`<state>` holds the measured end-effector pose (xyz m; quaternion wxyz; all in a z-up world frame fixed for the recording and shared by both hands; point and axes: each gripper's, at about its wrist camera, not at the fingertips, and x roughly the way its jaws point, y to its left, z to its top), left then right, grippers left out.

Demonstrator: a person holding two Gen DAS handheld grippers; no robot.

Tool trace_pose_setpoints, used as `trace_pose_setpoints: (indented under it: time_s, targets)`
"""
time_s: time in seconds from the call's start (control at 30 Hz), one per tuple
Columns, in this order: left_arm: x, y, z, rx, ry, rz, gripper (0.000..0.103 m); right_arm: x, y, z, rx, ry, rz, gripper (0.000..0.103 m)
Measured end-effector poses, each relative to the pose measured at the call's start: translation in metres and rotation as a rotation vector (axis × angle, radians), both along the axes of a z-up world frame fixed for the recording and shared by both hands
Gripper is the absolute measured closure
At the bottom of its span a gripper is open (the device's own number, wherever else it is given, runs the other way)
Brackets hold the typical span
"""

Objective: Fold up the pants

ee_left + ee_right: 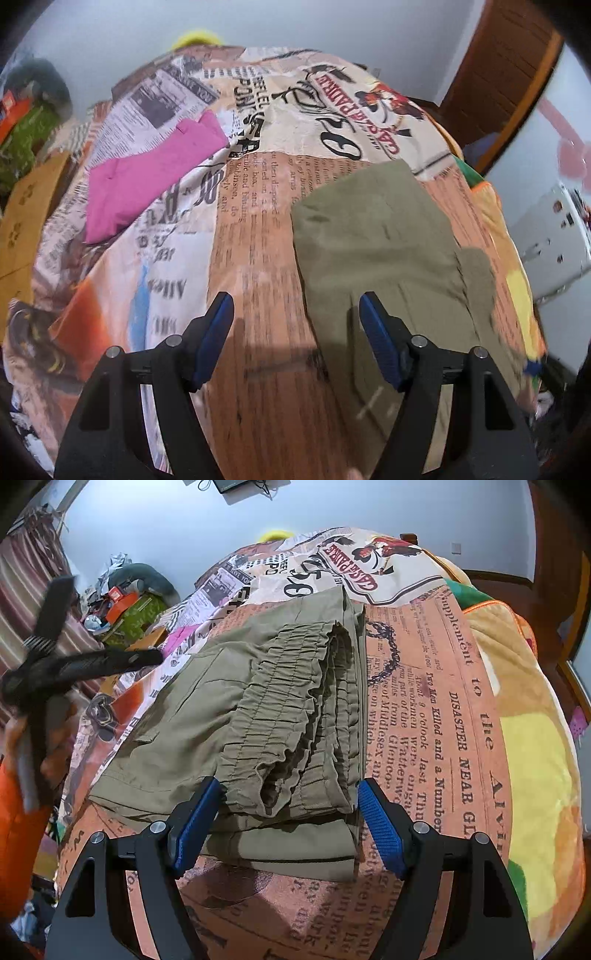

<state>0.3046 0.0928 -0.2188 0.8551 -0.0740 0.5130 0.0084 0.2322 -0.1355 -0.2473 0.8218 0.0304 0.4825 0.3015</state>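
Newsprint-patterned bedspread [424, 709] carries the pants [280, 716], folded into a thick olive stack, elastic waistband uppermost. Soft, light, limp cloth; layers likely to slide, so pinch all layers at the near edge. Right gripper [290, 823] hangs at that edge, jaws apart, empty. Left gripper [295, 339] likewise parted, nothing between. Pink garment [147, 177] lies well apart; bare spread around.
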Motion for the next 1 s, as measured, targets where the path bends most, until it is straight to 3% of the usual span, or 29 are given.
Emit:
trace_pose_setpoints:
  time_s: [0.13, 0.33, 0.43, 0.53, 0.77, 1.0]
  targets:
    - [0.033, 0.001, -0.019, -0.030, 0.047, -0.010, 0.033, 0.002, -0.001, -0.001, 0.014, 0.009, 0.003, 0.030]
    - [0.075, 0.008, -0.051, -0.154, 0.125, -0.005, 0.037, 0.005, -0.002, -0.001, 0.020, 0.012, 0.019, 0.030]
    - [0.088, 0.008, -0.057, -0.168, 0.125, -0.008, 0.038, 0.006, -0.001, -0.002, 0.022, 0.013, 0.025, 0.030]
    - [0.096, 0.004, -0.060, -0.143, 0.116, -0.014, 0.042, 0.008, -0.002, -0.003, 0.031, 0.019, 0.029, 0.030]
    - [0.098, 0.005, -0.063, -0.083, 0.108, -0.024, 0.090, 0.010, -0.006, -0.004, 0.034, 0.020, 0.021, 0.029]
    - [0.069, 0.001, -0.051, 0.049, 0.077, -0.032, 0.092, 0.012, -0.020, 0.009, 0.023, -0.015, -0.044, 0.029]
